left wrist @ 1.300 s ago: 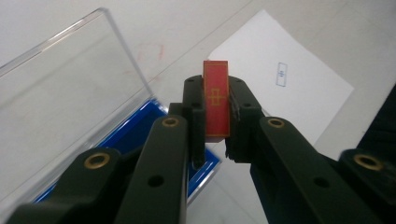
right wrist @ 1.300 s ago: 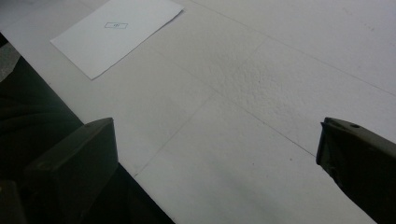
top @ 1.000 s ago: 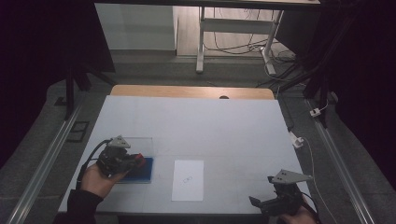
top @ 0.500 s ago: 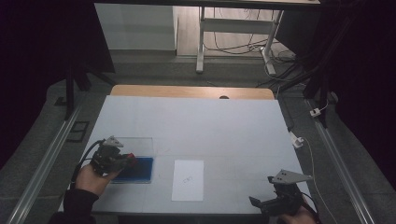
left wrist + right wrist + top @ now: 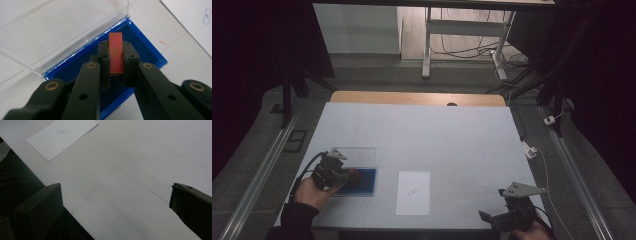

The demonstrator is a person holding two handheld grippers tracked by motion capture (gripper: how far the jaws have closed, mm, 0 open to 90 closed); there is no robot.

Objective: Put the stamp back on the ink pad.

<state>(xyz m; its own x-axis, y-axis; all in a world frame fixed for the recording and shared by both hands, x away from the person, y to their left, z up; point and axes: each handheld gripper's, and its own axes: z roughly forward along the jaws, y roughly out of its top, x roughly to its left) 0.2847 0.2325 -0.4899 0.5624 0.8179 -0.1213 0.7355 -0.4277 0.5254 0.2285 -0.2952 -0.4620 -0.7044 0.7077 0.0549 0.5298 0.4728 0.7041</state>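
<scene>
Left gripper (image 5: 115, 56) is clenching a red chip (image 5: 115, 53) over the blue case (image 5: 147, 53) (clear lid open); right gripper (image 5: 115, 202) is hanging released.

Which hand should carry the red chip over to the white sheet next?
Left. The left tongs are shut on the red chip over the blue case, beside the white sheet. The right tongs are open, empty.

The left claw (image 5: 343, 175), holding a red chip (image 5: 115, 52), has drawn back toward the blue case's (image 5: 362, 181) left end.
</scene>
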